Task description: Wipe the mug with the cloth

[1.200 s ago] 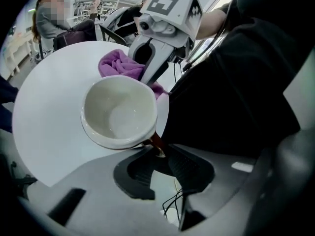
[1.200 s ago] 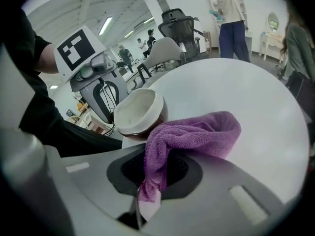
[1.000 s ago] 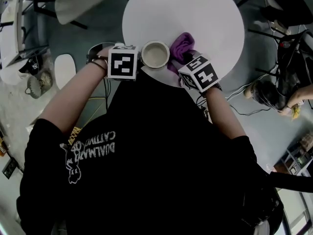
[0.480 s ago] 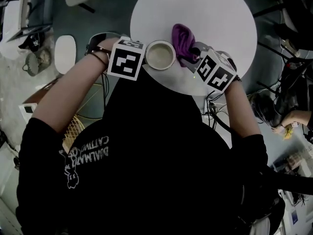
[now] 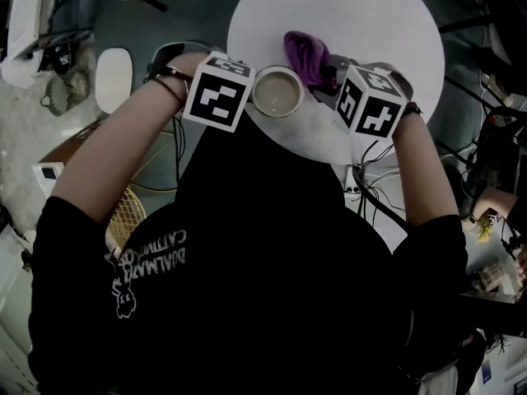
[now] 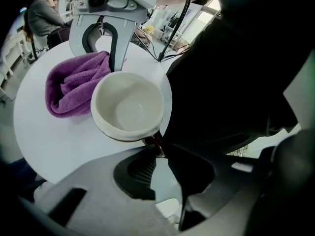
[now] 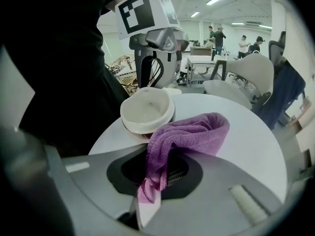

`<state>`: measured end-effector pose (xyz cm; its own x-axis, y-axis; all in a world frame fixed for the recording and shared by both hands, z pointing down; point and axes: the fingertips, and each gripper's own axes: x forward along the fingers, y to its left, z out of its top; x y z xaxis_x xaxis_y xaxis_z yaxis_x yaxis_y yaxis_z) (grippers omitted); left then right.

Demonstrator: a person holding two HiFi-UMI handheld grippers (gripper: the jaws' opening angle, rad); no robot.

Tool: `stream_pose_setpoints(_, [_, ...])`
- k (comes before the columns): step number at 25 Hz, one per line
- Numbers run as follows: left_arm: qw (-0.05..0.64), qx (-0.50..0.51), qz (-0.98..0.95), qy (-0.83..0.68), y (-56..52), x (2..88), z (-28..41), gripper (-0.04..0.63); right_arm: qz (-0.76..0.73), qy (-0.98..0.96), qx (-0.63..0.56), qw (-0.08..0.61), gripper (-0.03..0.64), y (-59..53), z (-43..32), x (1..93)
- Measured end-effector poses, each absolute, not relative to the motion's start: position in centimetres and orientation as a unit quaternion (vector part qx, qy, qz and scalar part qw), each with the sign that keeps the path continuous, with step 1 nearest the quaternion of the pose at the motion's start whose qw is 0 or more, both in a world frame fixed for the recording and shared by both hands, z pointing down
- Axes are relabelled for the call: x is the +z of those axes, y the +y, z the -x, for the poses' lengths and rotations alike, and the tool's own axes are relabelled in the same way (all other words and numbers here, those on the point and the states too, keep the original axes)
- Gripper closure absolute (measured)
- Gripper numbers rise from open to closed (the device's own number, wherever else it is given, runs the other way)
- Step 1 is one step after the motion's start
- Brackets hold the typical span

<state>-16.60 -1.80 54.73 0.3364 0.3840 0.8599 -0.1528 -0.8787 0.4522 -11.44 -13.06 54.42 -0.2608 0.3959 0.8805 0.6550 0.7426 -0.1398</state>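
Note:
A cream mug (image 6: 128, 104) stands upright near the front edge of the round white table (image 5: 370, 15). My left gripper (image 6: 160, 149) is shut on the mug's brown handle (image 6: 156, 141), which sits pinched at the jaw tips. A purple cloth (image 7: 192, 132) lies folded against the mug's side, and one end hangs down between the jaws of my right gripper (image 7: 162, 173), which is shut on it. In the head view the mug (image 5: 277, 91) sits between the two marker cubes, with the cloth (image 5: 306, 56) just beyond it to the right.
The person's black shirt (image 5: 263, 245) is close to the table's near edge. White chairs (image 7: 246, 75) stand around the table, and cables (image 5: 370, 192) lie on the floor at the right. People (image 7: 216, 36) stand far off in the room.
The right gripper has rolled, so its marker cube shows a different face. The cloth has shifted from beside the mug to slightly beyond it. The left gripper stays on the handle.

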Motion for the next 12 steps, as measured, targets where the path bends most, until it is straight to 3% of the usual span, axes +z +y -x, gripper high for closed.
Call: stream_pose_setpoints(12, [0.21,0.577,-0.789,0.026,-2.5,54.8,18.2,0.522,0.413,-0.724,-0.158,0.53,0.571,-12.0,10.6,53.7])
